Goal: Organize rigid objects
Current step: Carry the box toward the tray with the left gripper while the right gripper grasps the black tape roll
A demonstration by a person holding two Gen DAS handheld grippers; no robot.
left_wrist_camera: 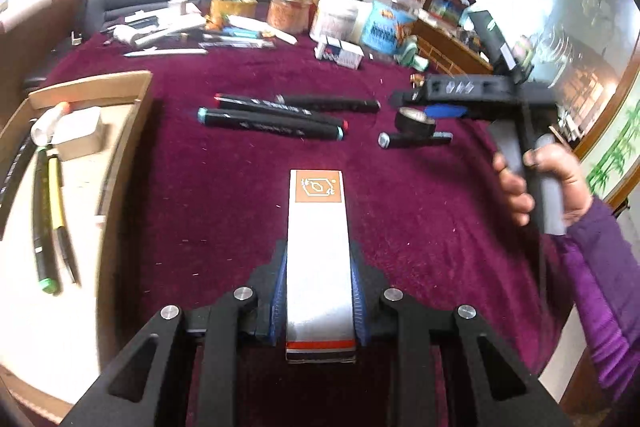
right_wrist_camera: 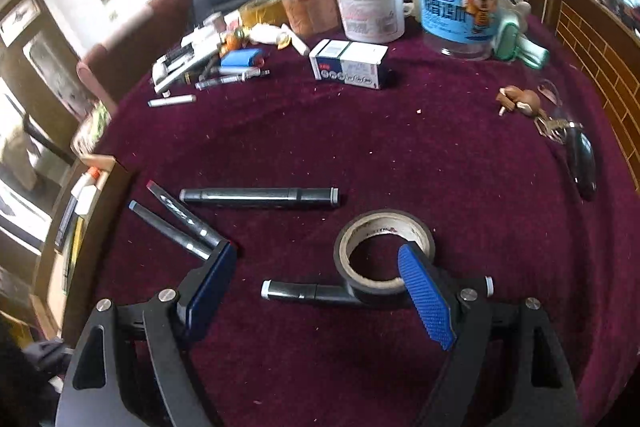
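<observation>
1. The left hand-held gripper (left_wrist_camera: 318,291) is clenched on a long white rectangular box with an orange end label (left_wrist_camera: 318,259), held above the maroon-cloth tabletop (left_wrist_camera: 240,211).
2. The right hand-held gripper (right_wrist_camera: 320,291) is released, jaws spread, over a black tape roll (right_wrist_camera: 384,255) leaning on a black marker (right_wrist_camera: 308,293).
3. A cardboard tray (left_wrist_camera: 120,163) sits at the tabletop's left edge.

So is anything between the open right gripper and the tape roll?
Nothing visible. The right gripper is open right at the tape roll, one blue pad over its rim. A black marker lies partly under the roll, so it could get caught in the grasp.
</observation>
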